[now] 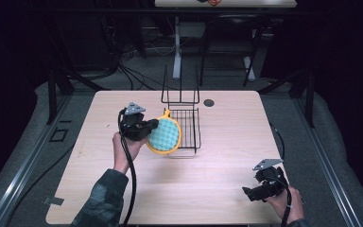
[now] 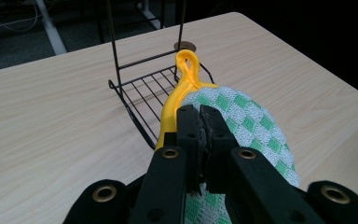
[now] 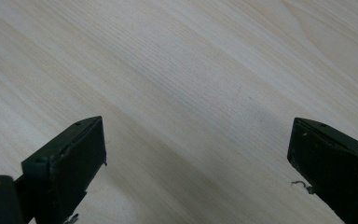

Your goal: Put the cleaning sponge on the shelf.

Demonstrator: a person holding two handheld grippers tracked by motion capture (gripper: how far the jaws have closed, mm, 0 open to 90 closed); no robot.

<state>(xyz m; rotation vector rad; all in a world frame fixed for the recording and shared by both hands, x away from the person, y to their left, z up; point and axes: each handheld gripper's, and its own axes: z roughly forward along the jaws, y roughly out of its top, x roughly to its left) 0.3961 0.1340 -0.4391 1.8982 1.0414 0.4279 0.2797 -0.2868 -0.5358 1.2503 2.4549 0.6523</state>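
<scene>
Nearest to the person, at the front right of the worktop (image 1: 208,189), the right tongs (image 1: 246,191) are lying low in the person's right hand (image 1: 283,201), close over the wood. In the right gripper view their two black jaws are standing wide apart, with bare pale wood between them and nothing in them. A little farther in, on the left side, the person's left hand (image 1: 123,144) is coming out of a green patterned sleeve (image 1: 99,198) and is holding the left tongs (image 1: 155,125). A black cable is hanging down from them along the arm. These tongs are squeezing tight on the edge of a round scrubbing pad (image 1: 164,135). The pad is yellow around its rim and has a green and white checked cloth face. In the left gripper view the left tongs (image 2: 200,112) are pinching the pad (image 2: 247,126) just where the cloth is meeting the yellow rim, and the yellow loop handle (image 2: 186,63) is pointing away toward the back. The pad is being held up off the worktop, tilted, right at the left side of a black wire rack (image 1: 186,125), and it is partly covering the rack's left edge. The rack is sitting near the middle of the worktop, with two thin wires standing up at its back. Just behind the rack, a small dark round hole (image 1: 209,102) is showing in the wood.
</scene>
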